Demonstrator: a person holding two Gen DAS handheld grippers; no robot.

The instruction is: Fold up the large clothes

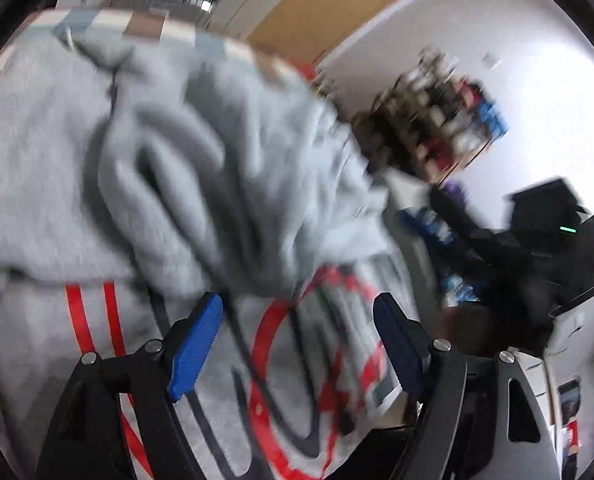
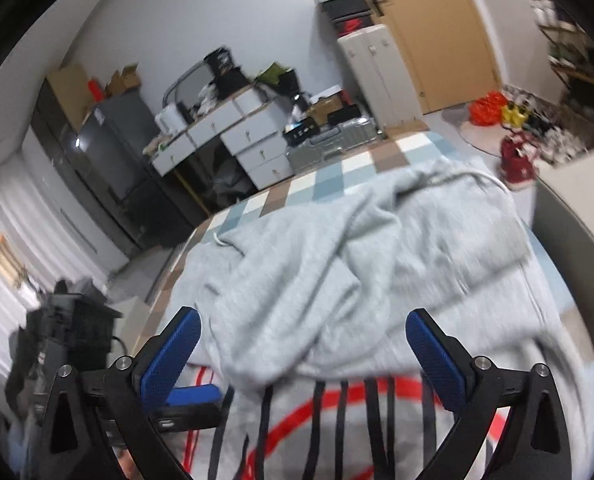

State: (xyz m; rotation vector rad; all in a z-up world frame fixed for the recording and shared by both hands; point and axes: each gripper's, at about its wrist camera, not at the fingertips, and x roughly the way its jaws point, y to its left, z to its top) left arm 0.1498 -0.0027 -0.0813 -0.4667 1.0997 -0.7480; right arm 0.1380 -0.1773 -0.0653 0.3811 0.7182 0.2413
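In the left wrist view, the left gripper (image 1: 297,312) at the bottom of the frame has its 2 blue pads spread apart with nothing clamped, above a rumpled light-grey sweatshirt with red and black print (image 1: 177,160) filling the left and centre. In the right wrist view, the right gripper (image 2: 303,332) also stands apart and empty at lower centre; the sweatshirt (image 2: 357,248) lies bunched on a blue, white and brown checked cover (image 2: 329,176). A white drawer unit (image 2: 253,136), drawers closed, stands at upper centre.
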